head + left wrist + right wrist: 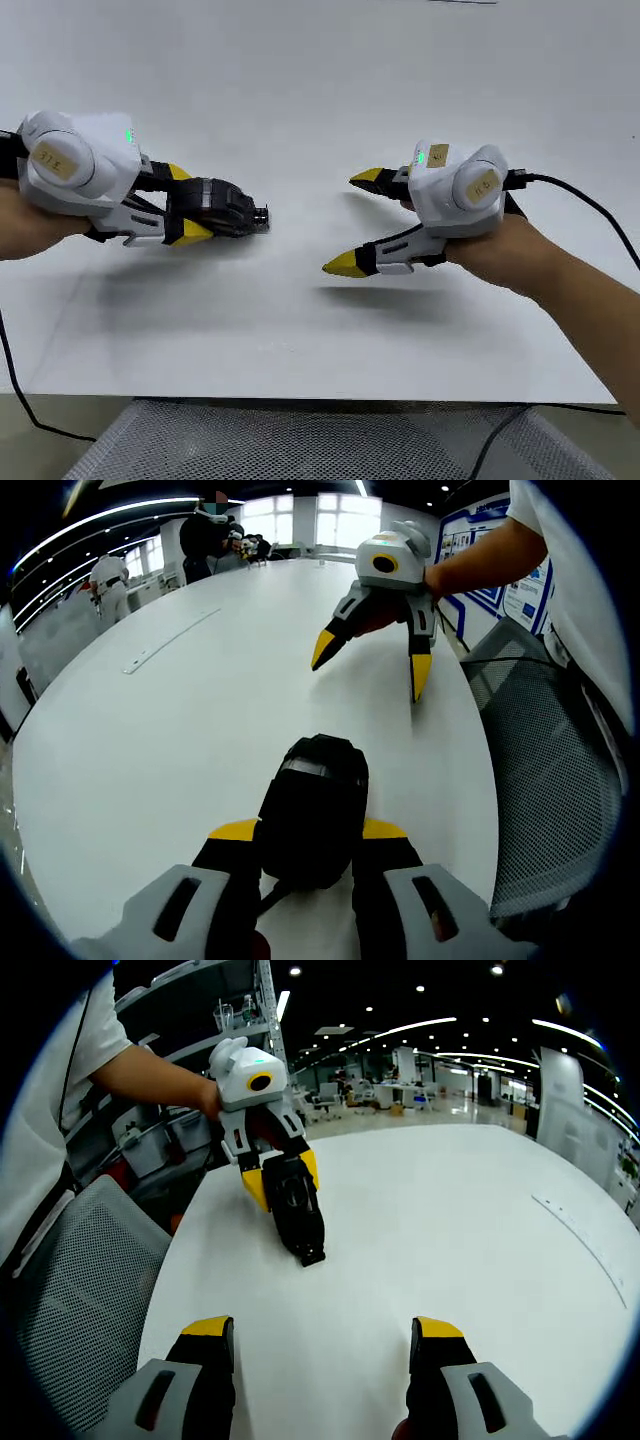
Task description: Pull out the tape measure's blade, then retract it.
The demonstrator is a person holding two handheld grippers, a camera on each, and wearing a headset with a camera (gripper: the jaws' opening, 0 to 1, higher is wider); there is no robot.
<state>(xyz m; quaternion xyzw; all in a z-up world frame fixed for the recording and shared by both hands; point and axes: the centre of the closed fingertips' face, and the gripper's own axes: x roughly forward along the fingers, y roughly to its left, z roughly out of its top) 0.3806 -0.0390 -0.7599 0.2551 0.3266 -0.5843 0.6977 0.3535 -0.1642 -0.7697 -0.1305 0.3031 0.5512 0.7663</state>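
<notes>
A black tape measure (218, 207) is clamped between the yellow-tipped jaws of my left gripper (186, 203), resting on the white table (320, 90); its blade end points right and no blade is drawn out. In the left gripper view the tape measure (313, 810) sits between the jaws of the left gripper (305, 830). My right gripper (355, 220) hovers open to the right of it, jaws wide apart and holding nothing. The right gripper view shows the tape measure (296, 1205) ahead of the open right gripper (322, 1328), held by the left gripper (281, 1175).
A flat ruler-like strip (170, 640) lies far out on the table, also the strip (585, 1240) at the right. A mesh chair (300, 440) stands below the near table edge. Black cables (590, 205) trail from the grippers.
</notes>
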